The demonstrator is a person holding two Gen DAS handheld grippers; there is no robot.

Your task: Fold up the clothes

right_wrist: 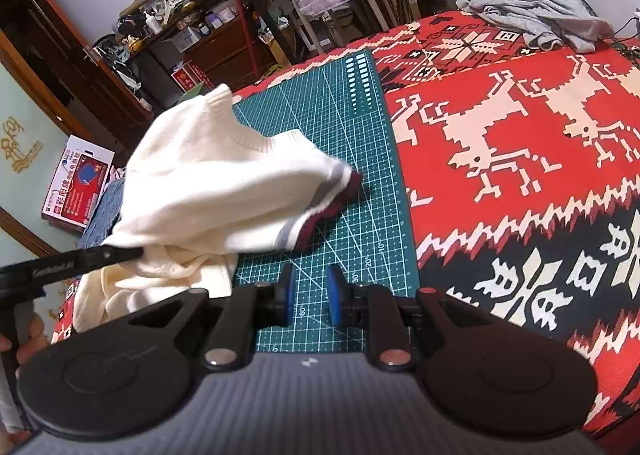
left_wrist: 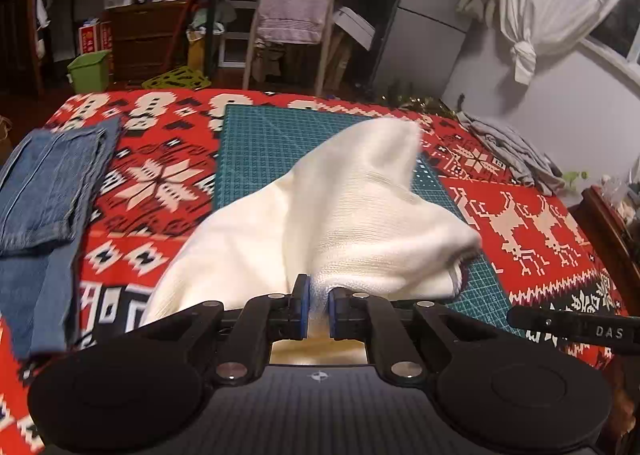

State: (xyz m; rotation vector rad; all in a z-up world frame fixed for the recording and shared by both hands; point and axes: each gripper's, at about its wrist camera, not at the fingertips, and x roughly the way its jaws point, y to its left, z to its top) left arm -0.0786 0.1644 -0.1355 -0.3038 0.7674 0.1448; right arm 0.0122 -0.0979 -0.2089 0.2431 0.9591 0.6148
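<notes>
One counter fills both views, covered by one red blanket (left_wrist: pixel 160 183) with white snowflake and reindeer patterns and black bands along its near edge. One green cutting mat (left_wrist: pixel 256 143) lies on the blanket, running from the centre of the left wrist view toward 12 o'clock. Three garments are in sight. The white sweater (left_wrist: pixel 340 215) is the largest: it rises in a blurred peak over the mat at the centre of the left wrist view, and in the right wrist view it hangs at 9 o'clock, showing a ribbed neckline and a hem with one grey band and one dark red band whose corner touches the mat. One pair of blue jeans (left_wrist: pixel 48 183) lies folded flat at 9 o'clock in the left wrist view, well apart from the mat. One crumpled grey garment (right_wrist: pixel 536 11) sits at 1 o'clock in the right wrist view, on the far corner of the blanket. Two claws show. The left claw (left_wrist: pixel 318 311) is pressed nearly closed, with a fold of the sweater pinched between its two blue pads. The right claw (right_wrist: pixel 310 297) stands parted with nothing between its two blue pads, only bare mat showing through the gap, just beside the sweater's hem.
</notes>
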